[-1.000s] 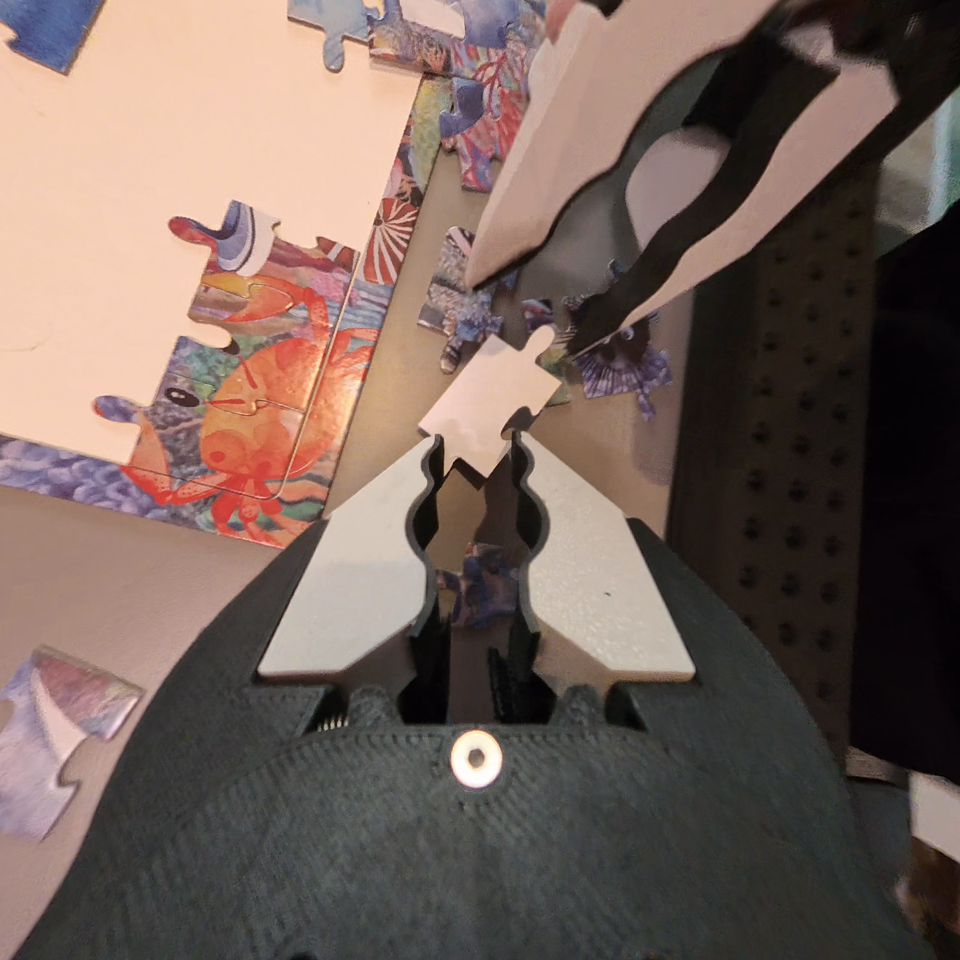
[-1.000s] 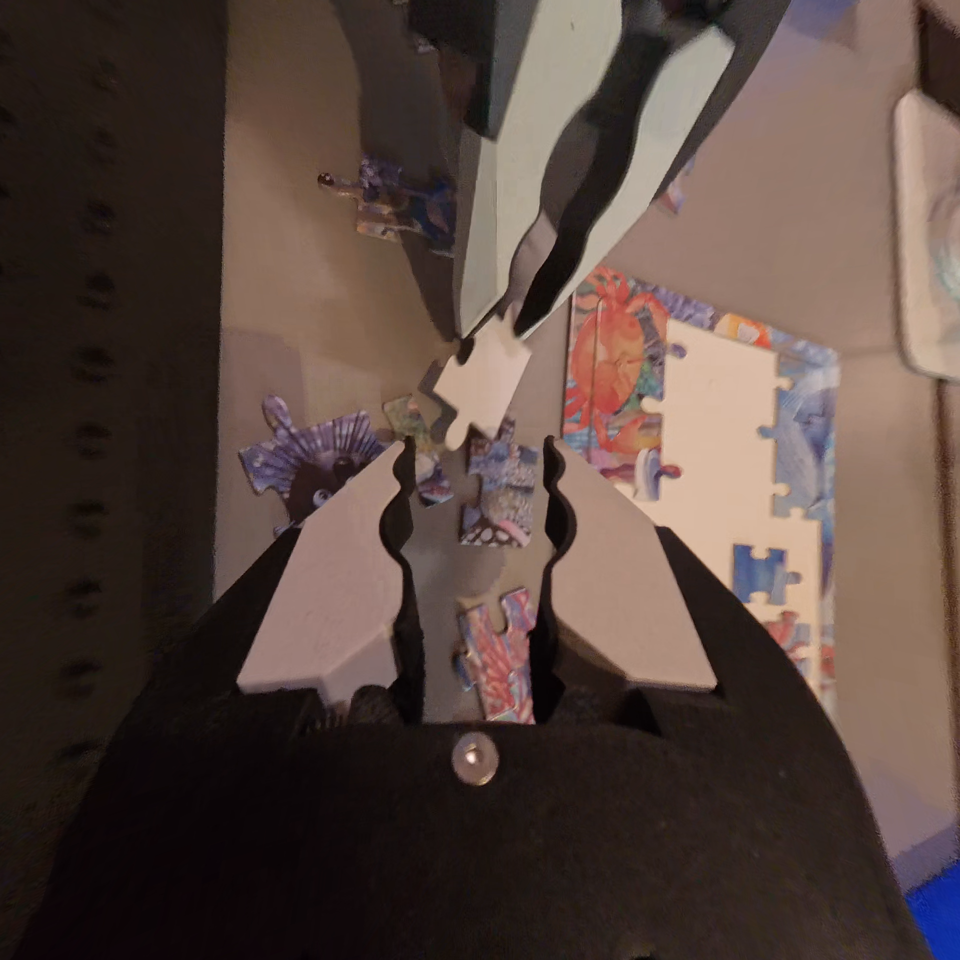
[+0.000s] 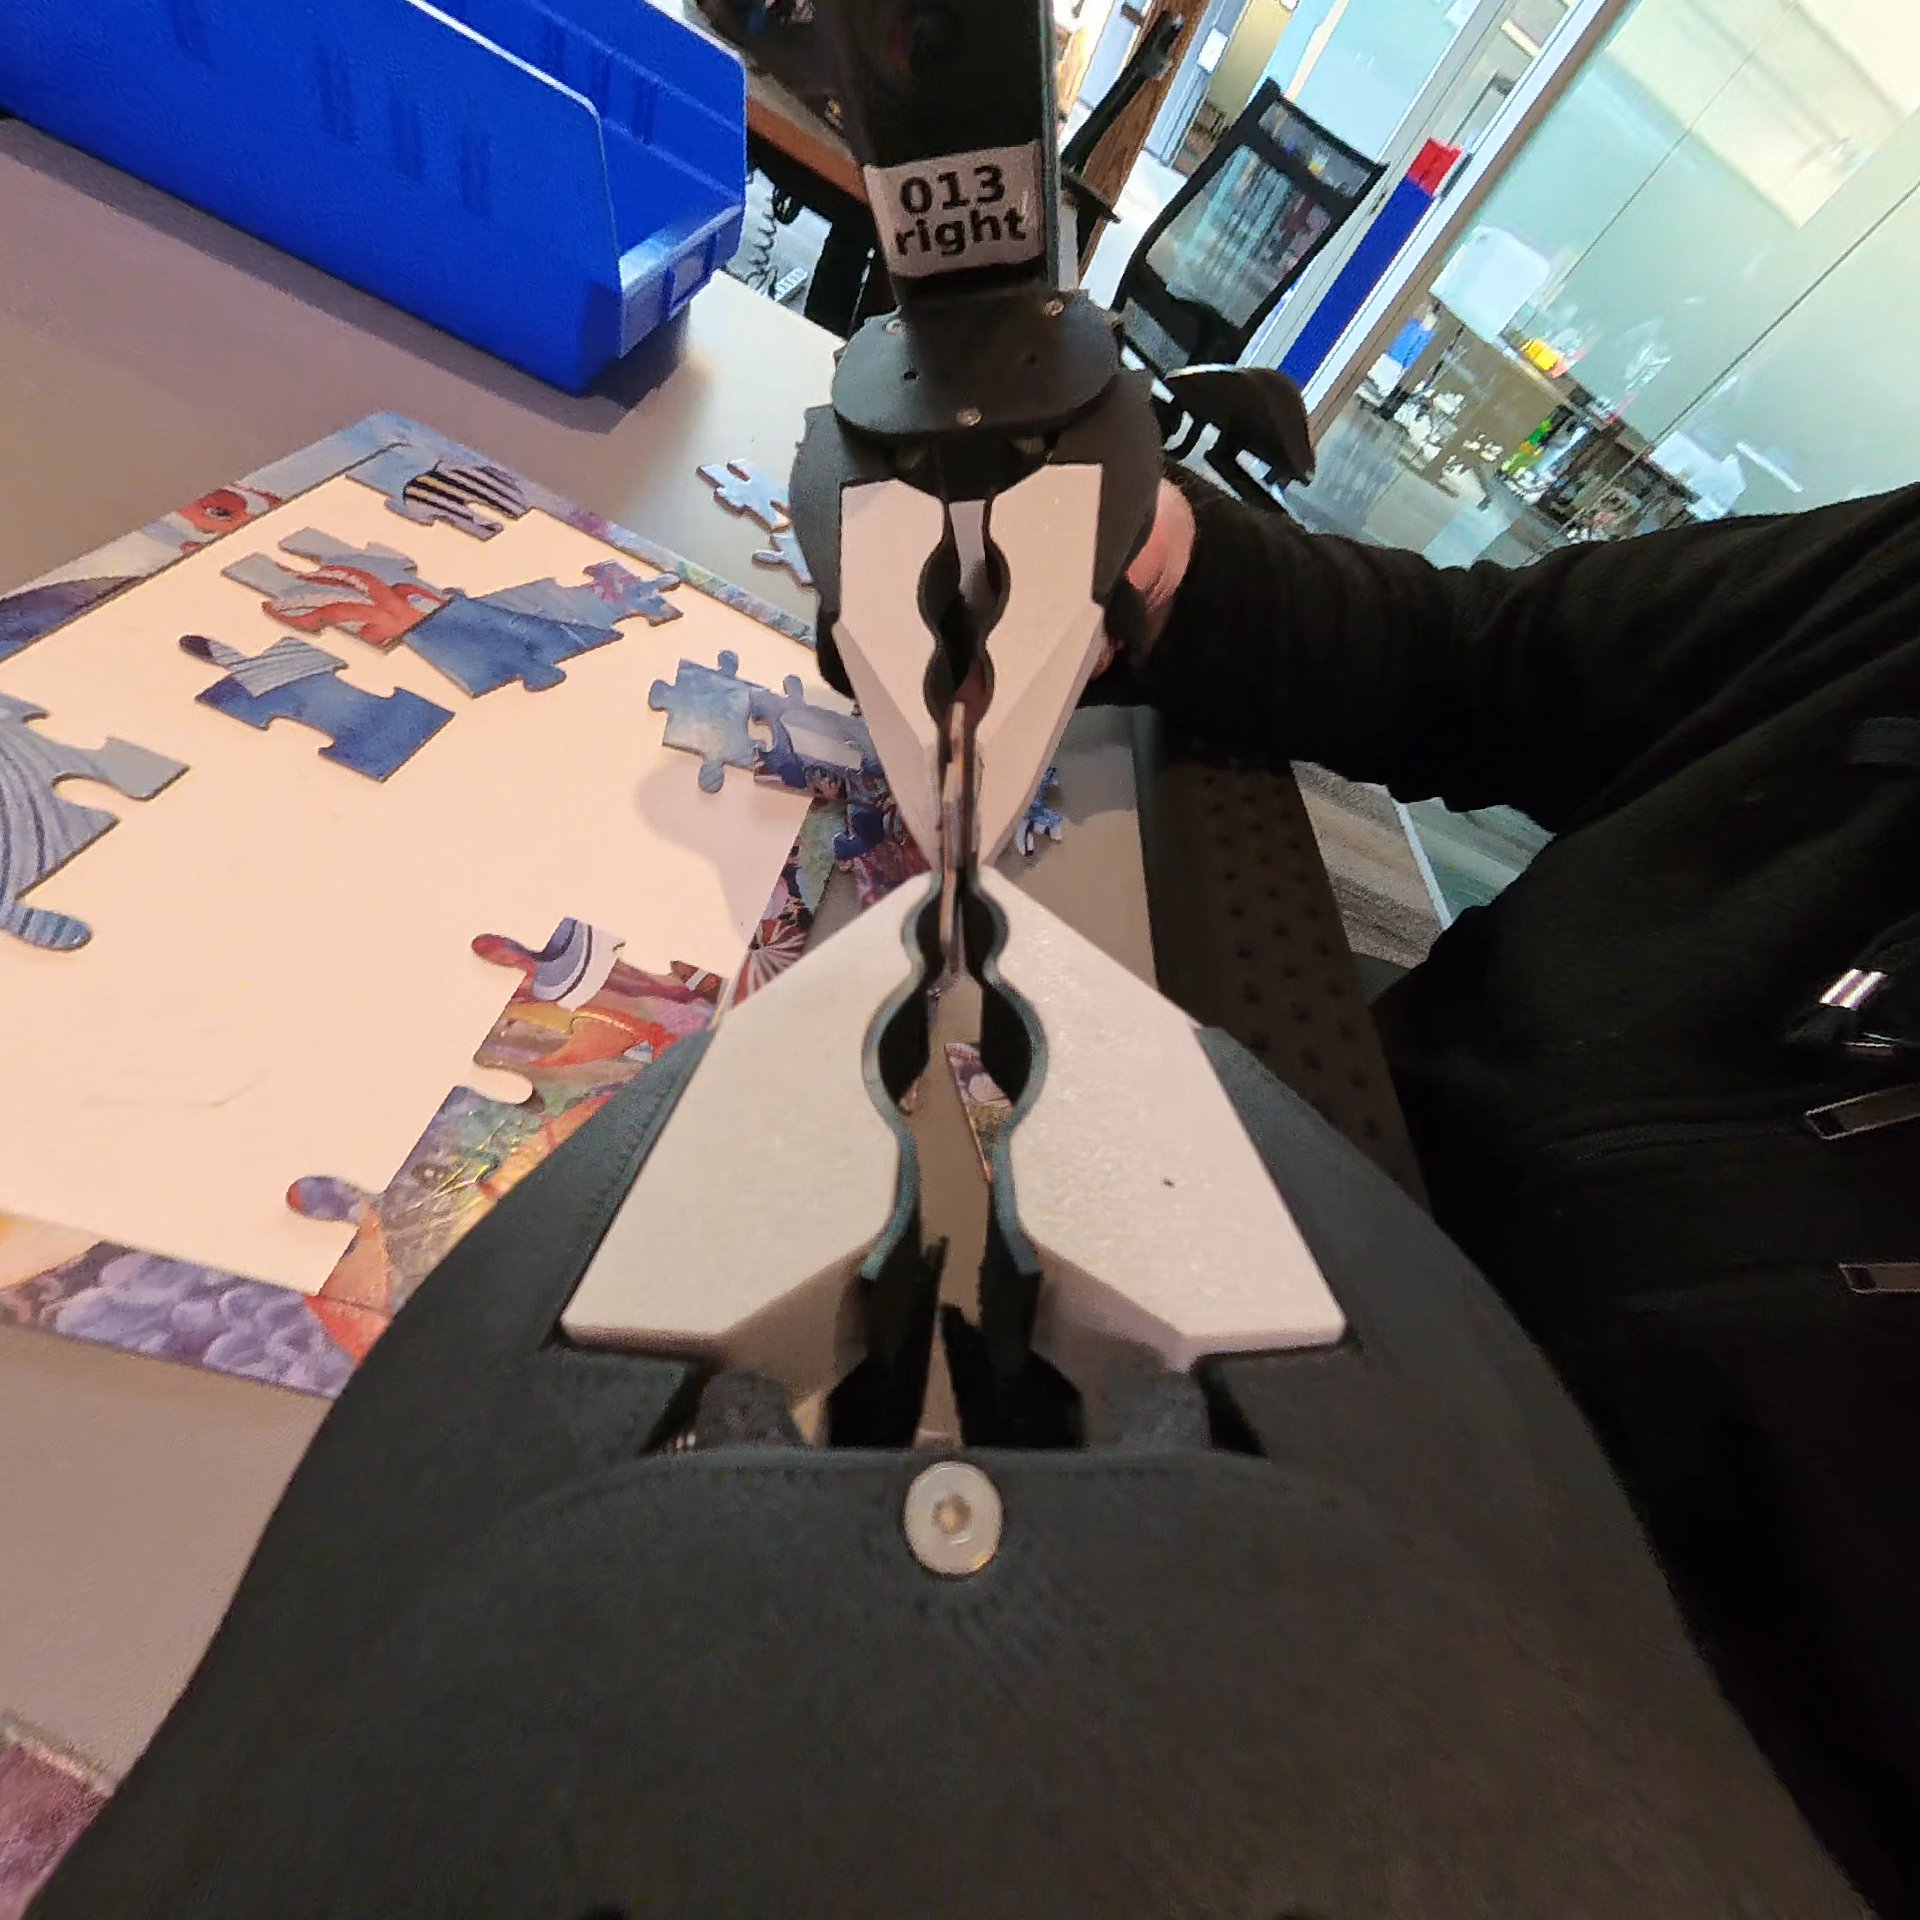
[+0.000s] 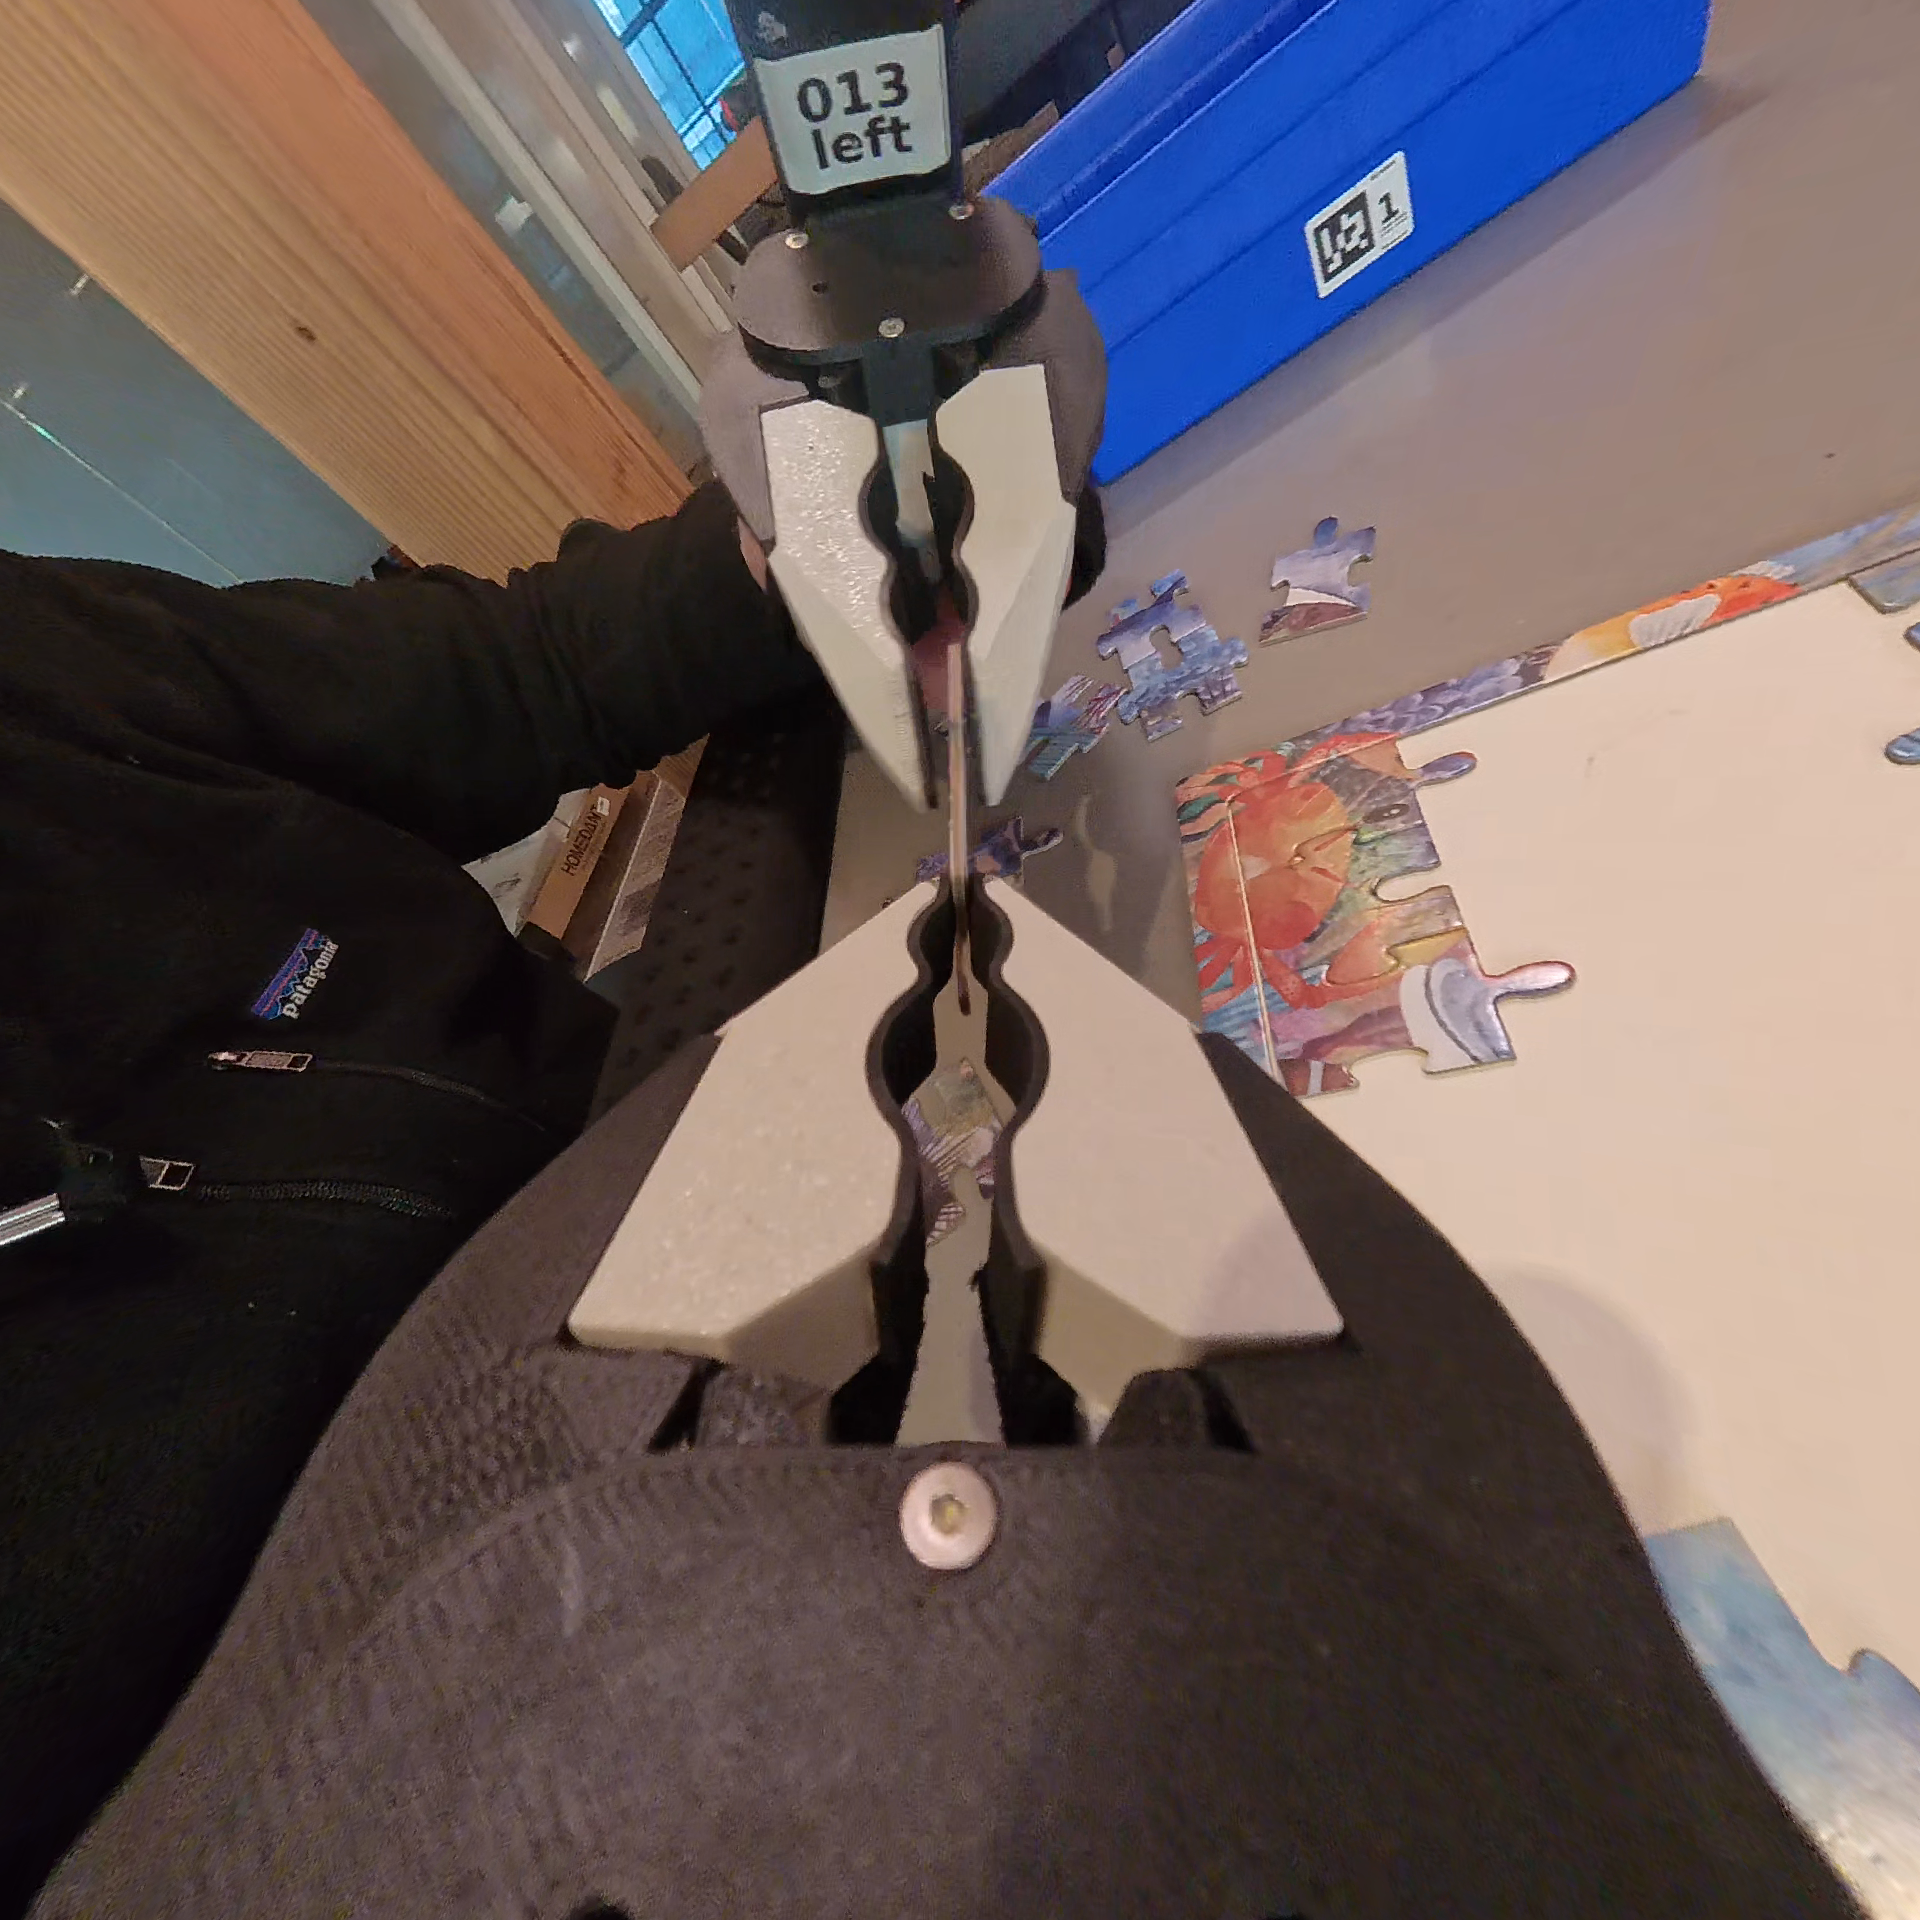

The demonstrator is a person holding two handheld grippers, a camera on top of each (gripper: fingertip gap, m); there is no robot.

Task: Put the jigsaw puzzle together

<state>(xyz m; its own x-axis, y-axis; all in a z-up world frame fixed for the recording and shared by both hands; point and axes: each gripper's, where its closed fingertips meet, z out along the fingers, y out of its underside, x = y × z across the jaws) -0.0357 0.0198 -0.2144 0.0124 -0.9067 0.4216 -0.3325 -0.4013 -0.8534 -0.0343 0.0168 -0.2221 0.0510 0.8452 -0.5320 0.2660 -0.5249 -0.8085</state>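
Grey bench (image 3: 156,343) with partly filled puzzle board (image 3: 312,935), left claw (image 3: 954,894) and right claw (image 4: 961,899) tip to tip, both pinching one edge-on puzzle piece (image 4: 957,831).

A grey tabletop (image 3: 156,343) fills the left of the left wrist view, with a blue plastic bin (image 3: 416,156) at its upper left. Glass partitions (image 3: 1662,260) and a black office chair (image 3: 1257,239) stand at the upper right. In the right wrist view, a wood-panelled wall (image 4: 312,291) occupies the upper left.
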